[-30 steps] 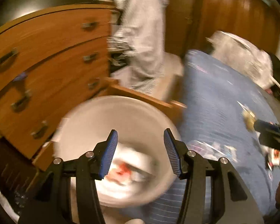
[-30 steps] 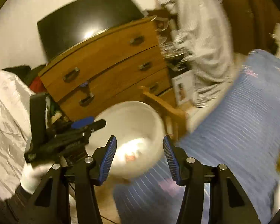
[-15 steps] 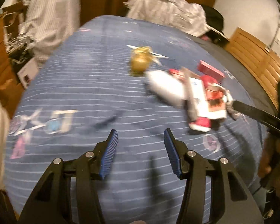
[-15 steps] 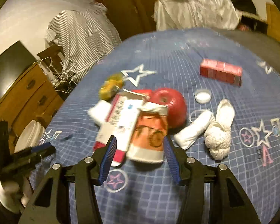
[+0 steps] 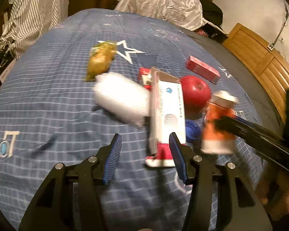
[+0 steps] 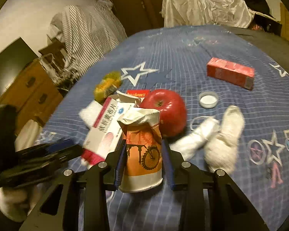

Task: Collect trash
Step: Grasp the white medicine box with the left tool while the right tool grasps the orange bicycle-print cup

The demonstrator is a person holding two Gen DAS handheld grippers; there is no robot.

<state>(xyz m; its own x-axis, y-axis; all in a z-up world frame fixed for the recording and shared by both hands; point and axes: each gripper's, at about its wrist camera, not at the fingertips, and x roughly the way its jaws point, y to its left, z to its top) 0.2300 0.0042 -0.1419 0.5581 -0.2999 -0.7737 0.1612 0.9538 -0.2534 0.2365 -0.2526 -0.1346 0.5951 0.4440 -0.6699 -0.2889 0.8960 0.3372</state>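
Trash lies on a blue star-print bedspread (image 5: 48,96). A crumpled orange paper cup (image 6: 142,150) stands between the fingers of my right gripper (image 6: 143,163), whose jaws sit on both its sides. It also shows in the left wrist view (image 5: 218,127). A white and pink medicine box (image 5: 167,119) lies just ahead of my left gripper (image 5: 144,154), which is open and empty. A white tissue wad (image 5: 121,100), a yellow wrapper (image 5: 100,59) and a red box (image 5: 202,69) lie around.
A red apple (image 6: 165,111), a white bottle cap (image 6: 209,99) and white socks (image 6: 221,140) lie on the bed. A wooden dresser (image 6: 28,90) and striped clothing (image 6: 86,32) stand at the left. A silvery sheet (image 5: 160,2) lies at the bed's far end.
Both grippers swung from the white bin by the dresser over to the bed. The right gripper moved in around the orange cup. The left gripper came close to the medicine box.
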